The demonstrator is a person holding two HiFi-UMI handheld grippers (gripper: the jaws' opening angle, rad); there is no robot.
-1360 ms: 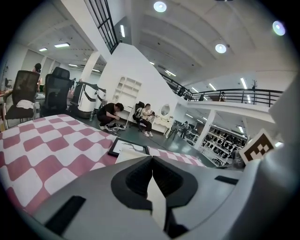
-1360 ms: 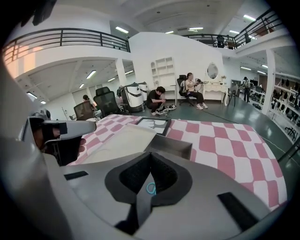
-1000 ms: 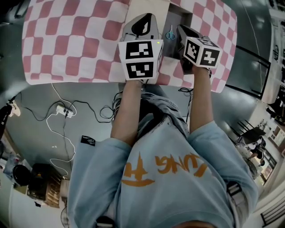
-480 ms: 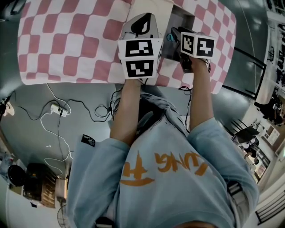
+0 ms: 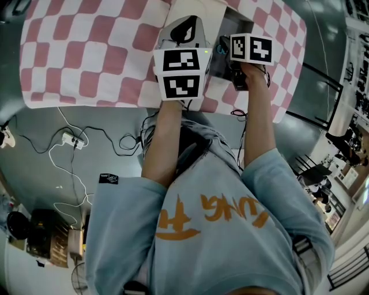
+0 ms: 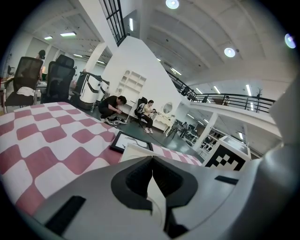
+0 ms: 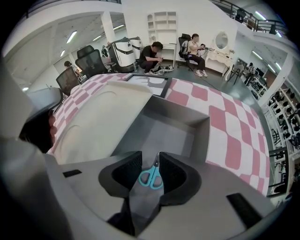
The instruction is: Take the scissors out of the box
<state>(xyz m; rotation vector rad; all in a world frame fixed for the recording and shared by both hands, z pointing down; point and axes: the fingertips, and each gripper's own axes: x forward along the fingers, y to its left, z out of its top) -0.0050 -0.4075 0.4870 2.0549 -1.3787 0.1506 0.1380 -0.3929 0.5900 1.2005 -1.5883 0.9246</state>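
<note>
The scissors (image 7: 151, 178), with teal handles, lie on the floor of the open grey box (image 7: 176, 126). In the head view only a bit of the teal scissors (image 5: 220, 50) shows. My right gripper (image 7: 150, 161) points steeply down into the box. Its jaws have just been opening and stand open on either side of the handles, clear of them. Left of the box, the cream lid (image 7: 105, 117) is swung open. My left gripper (image 6: 153, 161) is shut at the lid's edge, with a cream strip showing between its fingers. In the head view the left gripper (image 5: 184, 30) lies over the lid (image 5: 202, 14).
A pink and white checked cloth (image 5: 86, 52) covers the table. A black-framed picture (image 7: 150, 79) lies beyond the box. The table's near edge runs just behind both hands. Cables and a power strip (image 5: 72, 140) lie on the floor below.
The right gripper has tipped downward and sunk into the box over the scissors, and its jaws have opened. The left gripper has stayed at the lid.
</note>
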